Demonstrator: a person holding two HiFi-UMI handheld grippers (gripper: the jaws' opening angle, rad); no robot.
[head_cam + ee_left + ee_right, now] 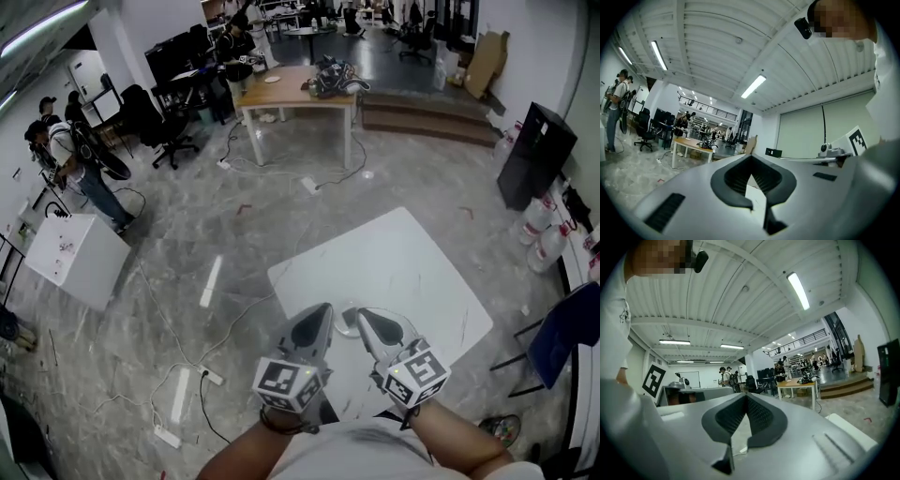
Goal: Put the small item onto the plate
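Note:
Both grippers are raised close in front of me, over the near edge of a white table (394, 272). My left gripper (323, 309) and right gripper (362, 317) sit side by side, each with jaws closed together and nothing between them. A sliver of a pale round plate (346, 323) shows on the table between the two grippers. The small item is not visible in any view. The left gripper view shows its gripper (750, 159) pointing level across the room, and the right gripper view shows its gripper (746, 397) doing the same; neither view shows the table top.
A wooden table (295, 89) with clutter stands far back. A white box (75, 258) and people (70, 159) are at the left. A black cabinet (534, 155) and a blue chair (572, 328) are at the right. Cables and a power strip (211, 375) lie on the floor.

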